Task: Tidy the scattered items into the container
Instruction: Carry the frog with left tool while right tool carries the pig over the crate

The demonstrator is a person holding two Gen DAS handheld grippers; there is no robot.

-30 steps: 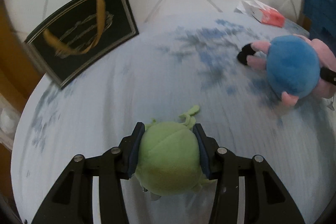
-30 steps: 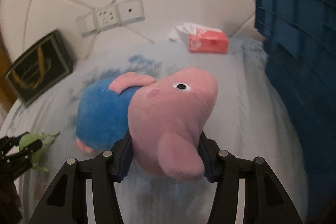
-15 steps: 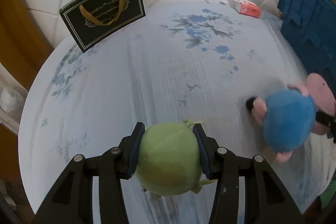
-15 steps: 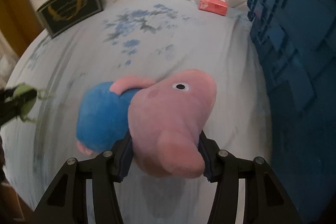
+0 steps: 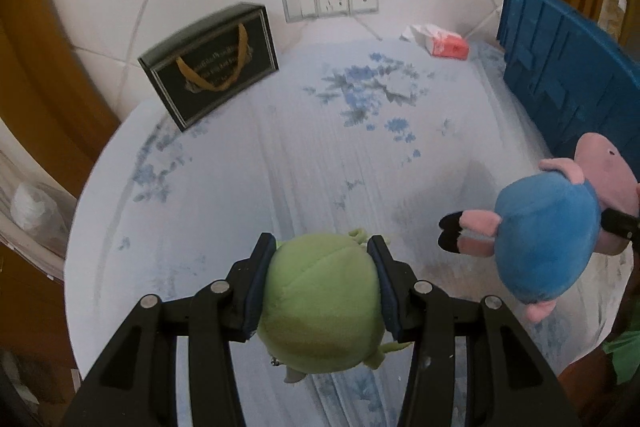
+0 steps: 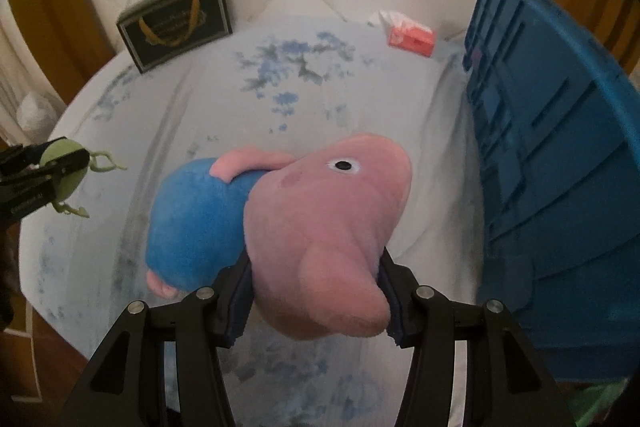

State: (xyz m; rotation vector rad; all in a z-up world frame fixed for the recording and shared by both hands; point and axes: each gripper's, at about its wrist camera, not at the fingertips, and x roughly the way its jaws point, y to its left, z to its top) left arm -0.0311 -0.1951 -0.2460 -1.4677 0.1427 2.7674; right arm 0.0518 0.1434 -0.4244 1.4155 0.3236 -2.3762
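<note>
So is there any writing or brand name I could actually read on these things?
Black gift bag: gold lettering, too blurred to read.
Red tissue pack: print too small to read.
Side of the left gripper, in the right view: a white line of text, too small to read.
Nothing else carries text.

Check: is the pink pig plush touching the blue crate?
Apart. In the left wrist view, pale bedsheet shows between the pink pig plush, held by the right gripper, and the blue crate.

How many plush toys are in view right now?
2. The green plush toy is clamped in the left gripper; the pink pig plush in the right gripper. Others may be hidden inside the blue crate.
</note>
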